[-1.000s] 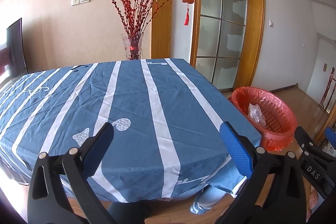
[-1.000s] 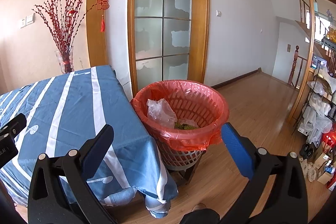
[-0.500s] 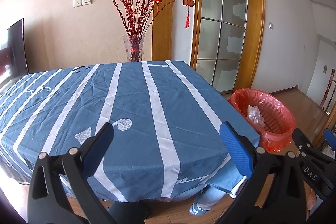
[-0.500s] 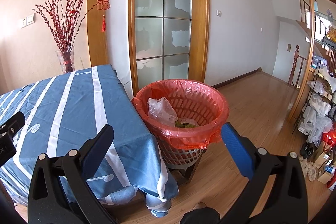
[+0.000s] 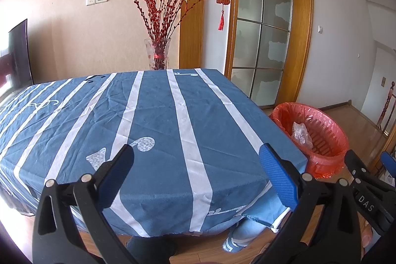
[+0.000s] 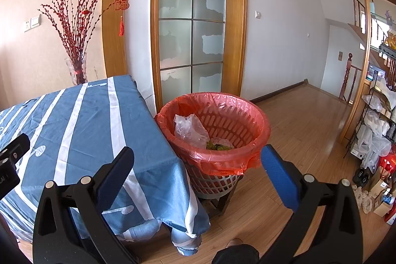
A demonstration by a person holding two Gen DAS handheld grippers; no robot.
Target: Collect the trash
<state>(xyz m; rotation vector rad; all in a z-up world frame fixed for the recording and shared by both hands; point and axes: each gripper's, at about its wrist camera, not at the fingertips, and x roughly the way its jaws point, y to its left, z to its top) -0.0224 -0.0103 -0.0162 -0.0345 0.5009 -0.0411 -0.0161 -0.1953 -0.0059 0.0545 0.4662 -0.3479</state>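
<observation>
A plastic trash basket point(image 6: 217, 180) lined with a red bag stands on the floor by the table's right side; it holds a crumpled clear plastic bag point(image 6: 189, 130) and some dark green scraps. The basket point(image 5: 319, 140) also shows at the right of the left wrist view. My left gripper point(image 5: 196, 160) is open and empty, held in front of the blue striped tablecloth point(image 5: 153, 120). My right gripper point(image 6: 198, 162) is open and empty, a little short of the basket. No loose trash shows on the cloth. Part of the right gripper point(image 5: 366, 180) appears at the left view's right edge.
A glass vase point(image 5: 158, 56) of red branches stands behind the table by the wall. A frosted glass door point(image 6: 193, 34) is behind the basket. Wood floor point(image 6: 307, 120) stretches to the right, with a shelf rack point(image 6: 381, 120) of bags and boxes at the far right.
Both grippers have drawn back and up a little, so table and basket sit slightly lower and farther in view. Both stay open and empty.
</observation>
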